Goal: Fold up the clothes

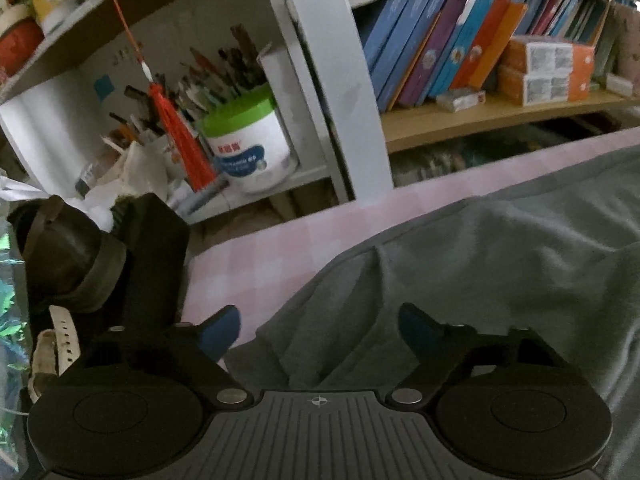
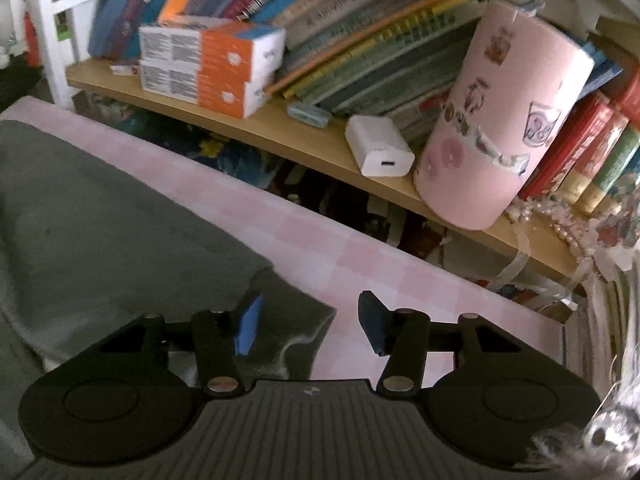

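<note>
- The left tongs [image 1: 320,330] are standing released, blue pads wide apart, hanging over the grey garment [image 1: 460,280]; cloth is lying under the gap, though neither pad is pressing it.
- The right tongs [image 2: 310,324] are also standing released, narrower, above a corner of the grey garment [image 2: 120,220]; that corner is reaching in from 9 o'clock and ending just under the gap, with no pad pinching it.
- The garment is lying crumpled on the pink checked desk [image 1: 260,256], whose bare squares are showing at 12 o'clock of the right tongs too [image 2: 360,248].
- Only the left view is showing the red tassel [image 1: 180,136] hanging at 11 o'clock, the green-lidded tub [image 1: 248,144] behind it, and a black device [image 1: 100,256] at 9 o'clock.
- Only the right view is showing the pink sticker-covered canister [image 2: 504,120] at 1 o'clock and the white charger [image 2: 378,146] just beside it.
- Both views are taking in the orange-and-white boxes [image 2: 208,64] on the wooden shelf [image 2: 320,152].
</note>
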`<state>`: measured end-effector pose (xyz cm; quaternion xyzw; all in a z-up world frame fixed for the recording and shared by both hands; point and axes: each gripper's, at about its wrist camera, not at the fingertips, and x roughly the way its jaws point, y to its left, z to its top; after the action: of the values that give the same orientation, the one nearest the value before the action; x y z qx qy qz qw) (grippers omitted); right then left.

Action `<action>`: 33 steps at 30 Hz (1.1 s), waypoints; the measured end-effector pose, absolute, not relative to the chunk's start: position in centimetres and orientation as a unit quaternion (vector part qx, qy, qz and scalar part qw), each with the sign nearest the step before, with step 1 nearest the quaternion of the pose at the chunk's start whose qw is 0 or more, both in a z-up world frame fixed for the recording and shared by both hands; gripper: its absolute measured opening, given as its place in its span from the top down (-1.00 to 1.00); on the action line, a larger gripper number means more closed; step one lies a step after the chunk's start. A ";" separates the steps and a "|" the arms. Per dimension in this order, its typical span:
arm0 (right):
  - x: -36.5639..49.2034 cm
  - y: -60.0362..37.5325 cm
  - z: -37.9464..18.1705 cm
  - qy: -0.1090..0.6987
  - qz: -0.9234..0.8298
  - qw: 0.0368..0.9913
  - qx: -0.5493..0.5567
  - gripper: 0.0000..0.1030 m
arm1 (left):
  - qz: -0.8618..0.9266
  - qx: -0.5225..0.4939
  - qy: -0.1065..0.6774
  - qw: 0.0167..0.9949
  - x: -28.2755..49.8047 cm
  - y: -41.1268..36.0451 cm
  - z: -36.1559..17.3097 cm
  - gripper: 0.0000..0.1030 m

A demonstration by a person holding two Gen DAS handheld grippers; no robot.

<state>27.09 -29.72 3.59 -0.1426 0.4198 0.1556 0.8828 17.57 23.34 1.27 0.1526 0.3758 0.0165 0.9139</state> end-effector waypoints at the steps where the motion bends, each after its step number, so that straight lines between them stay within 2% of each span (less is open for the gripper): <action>1: 27.5 -29.9 3.4 0.422 0.157 0.882 -0.139 0.05 | 0.016 0.152 0.379 0.912 17.9 23.5 1.1 -0.57; 3: 28.2 -30.1 3.0 0.425 0.163 0.881 -0.131 0.05 | 0.015 0.152 0.387 0.910 18.5 23.8 0.8 -0.49; 15: 30.2 -30.3 1.7 0.425 0.186 0.878 -0.121 -0.01 | -0.023 0.175 0.406 0.897 21.6 23.7 0.2 -0.50; 21: 30.8 -30.7 1.9 0.433 0.197 0.874 -0.098 0.07 | -0.035 0.142 0.418 0.897 22.8 24.2 -0.1 -0.51; 33: 31.4 -29.3 1.7 0.449 0.251 0.851 -0.105 0.06 | -0.052 0.105 0.435 0.893 23.6 25.1 -0.3 -0.50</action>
<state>31.45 -29.28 1.73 -0.1055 0.4489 0.2510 0.8511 23.59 25.10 -0.30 0.1046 0.4354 -0.0519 0.8926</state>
